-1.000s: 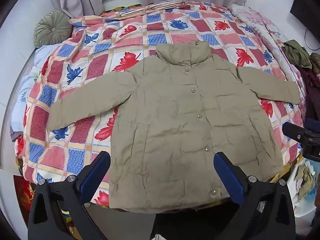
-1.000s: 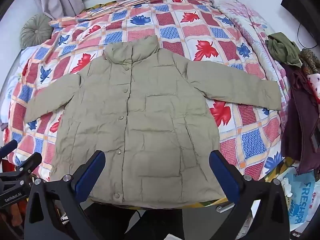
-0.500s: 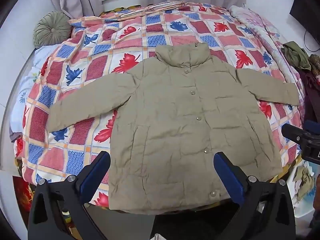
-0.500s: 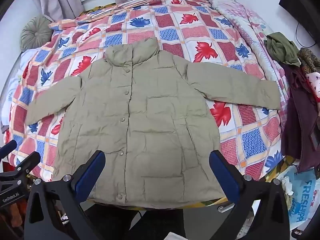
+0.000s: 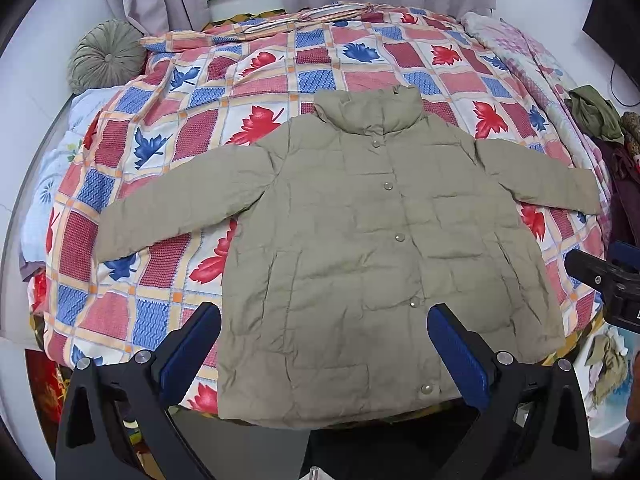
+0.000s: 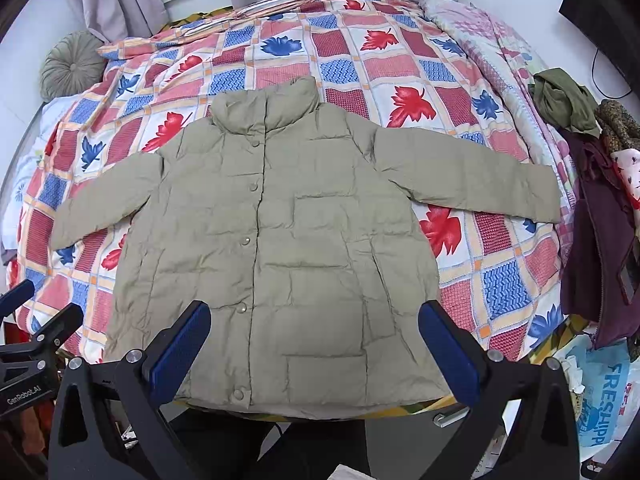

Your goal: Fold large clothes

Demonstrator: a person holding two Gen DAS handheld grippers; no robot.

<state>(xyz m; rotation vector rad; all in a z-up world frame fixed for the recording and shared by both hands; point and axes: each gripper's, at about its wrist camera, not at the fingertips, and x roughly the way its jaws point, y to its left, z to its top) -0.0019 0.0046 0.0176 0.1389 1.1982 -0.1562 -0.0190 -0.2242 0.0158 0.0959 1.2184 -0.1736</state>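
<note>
An olive-green puffer jacket lies flat and buttoned on the bed, collar away from me, both sleeves spread out sideways. Its hem hangs at the bed's near edge. My left gripper is open above the hem, blue pads wide apart, nothing between them. Just as wide stands my right gripper, open and holding nothing over the hem. The right gripper's black tip shows at the right edge of the left wrist view, and the left gripper's body sits at the left edge of the right wrist view.
A leaf-patterned patchwork quilt covers the bed. A round green cushion rests at the far left. A pile of dark and green clothes lies at the right side, with a blue-printed plastic bag below it. Curtains hang behind.
Both grippers have drifted slightly, so the jacket sits a touch higher in the left view and lower in the right view. The jacket itself has not moved.
</note>
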